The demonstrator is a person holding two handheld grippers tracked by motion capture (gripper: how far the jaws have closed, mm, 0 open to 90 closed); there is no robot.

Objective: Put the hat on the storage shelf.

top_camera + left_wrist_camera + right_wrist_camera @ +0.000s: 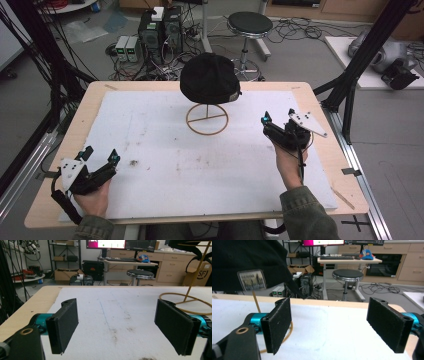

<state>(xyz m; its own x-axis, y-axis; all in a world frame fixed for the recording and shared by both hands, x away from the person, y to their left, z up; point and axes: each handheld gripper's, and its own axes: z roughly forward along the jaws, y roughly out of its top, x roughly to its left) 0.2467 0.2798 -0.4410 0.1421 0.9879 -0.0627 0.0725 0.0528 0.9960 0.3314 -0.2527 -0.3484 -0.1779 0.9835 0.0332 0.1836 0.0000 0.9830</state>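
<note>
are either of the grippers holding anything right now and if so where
No. Both the left gripper and the right gripper stand open and empty; the black cap sits untouched on its stand.

Cap (210,77): matt black cloth, w/ a glossy printed patch at the edge in the right gripper view. Stand (207,119): thin gold-coloured wire, looks like metal, smooth w/ slight sheen. Table (75,125): pale wood, smooth edge. White mat (165,145) on top: matt, foam-like, scuffed & stained w/ dark marks. Left gripper (117,325) pads (63,323): black, matt, fine-grained rough face; body behind is glossy teal metal-look + black plastic. Right gripper (337,325): same rough black pads, speckled w/ dust. Sleeve (305,212): olive woven cloth.
</note>
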